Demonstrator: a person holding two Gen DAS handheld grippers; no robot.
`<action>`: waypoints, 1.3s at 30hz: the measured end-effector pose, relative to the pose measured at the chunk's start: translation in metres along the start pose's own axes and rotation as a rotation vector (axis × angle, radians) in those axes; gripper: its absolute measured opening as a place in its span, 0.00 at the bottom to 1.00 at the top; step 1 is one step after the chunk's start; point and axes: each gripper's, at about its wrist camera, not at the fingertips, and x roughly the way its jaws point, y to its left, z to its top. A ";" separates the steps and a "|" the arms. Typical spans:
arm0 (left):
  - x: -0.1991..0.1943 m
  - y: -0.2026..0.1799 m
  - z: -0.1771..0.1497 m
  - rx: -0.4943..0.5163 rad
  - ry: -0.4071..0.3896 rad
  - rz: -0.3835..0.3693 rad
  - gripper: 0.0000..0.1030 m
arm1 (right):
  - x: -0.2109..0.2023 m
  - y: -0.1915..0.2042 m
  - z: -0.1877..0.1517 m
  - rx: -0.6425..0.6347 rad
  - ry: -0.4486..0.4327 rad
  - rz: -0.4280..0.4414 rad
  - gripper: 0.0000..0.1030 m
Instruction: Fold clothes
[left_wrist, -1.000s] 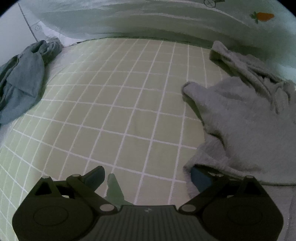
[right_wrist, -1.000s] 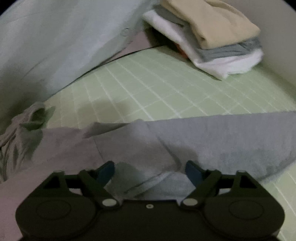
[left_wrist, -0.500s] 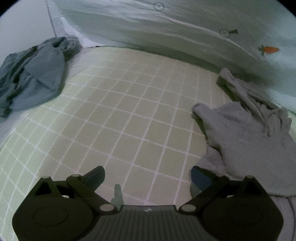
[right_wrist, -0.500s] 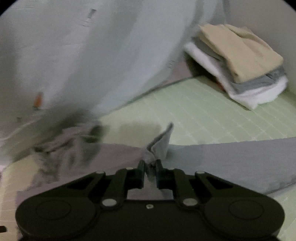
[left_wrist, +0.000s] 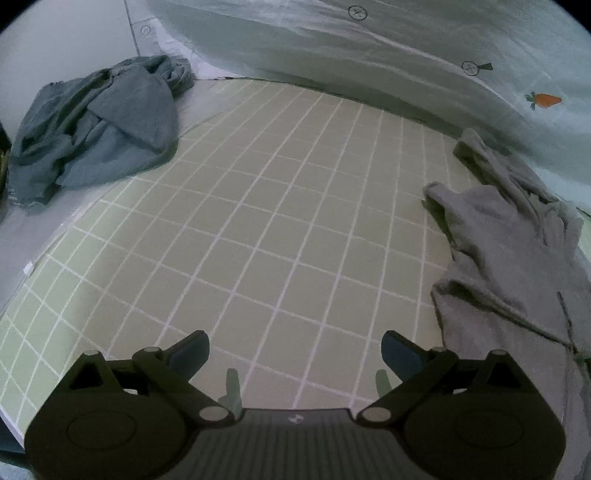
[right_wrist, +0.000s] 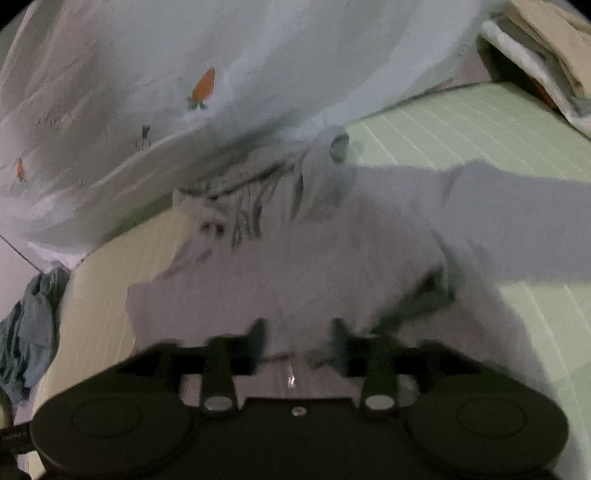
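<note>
A grey hooded sweatshirt lies spread on the green checked bed sheet. In the left wrist view it lies at the right. My left gripper is open and empty, low over bare sheet, left of the sweatshirt's edge. My right gripper is blurred by motion; its jaws stand partly apart just over the sweatshirt's near part, holding nothing that I can see. One sleeve stretches to the right.
A crumpled blue-grey garment lies at the far left of the bed. A pale quilt with carrot prints runs along the back. A stack of folded clothes sits at the far right corner.
My right gripper was shut on a fold of the grey sweatshirt; now its jaws are apart and the view has swung left. My left gripper has pulled back and left from the sweatshirt's edge.
</note>
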 end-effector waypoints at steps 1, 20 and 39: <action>-0.001 -0.002 -0.001 0.003 -0.003 -0.001 0.96 | -0.006 0.000 -0.005 -0.019 -0.006 -0.010 0.63; -0.020 -0.186 -0.025 0.201 -0.099 -0.208 0.96 | -0.094 -0.180 -0.002 0.007 -0.128 -0.356 1.00; 0.044 -0.317 -0.019 0.412 -0.007 -0.337 0.04 | -0.047 -0.273 0.041 0.158 -0.084 -0.449 1.00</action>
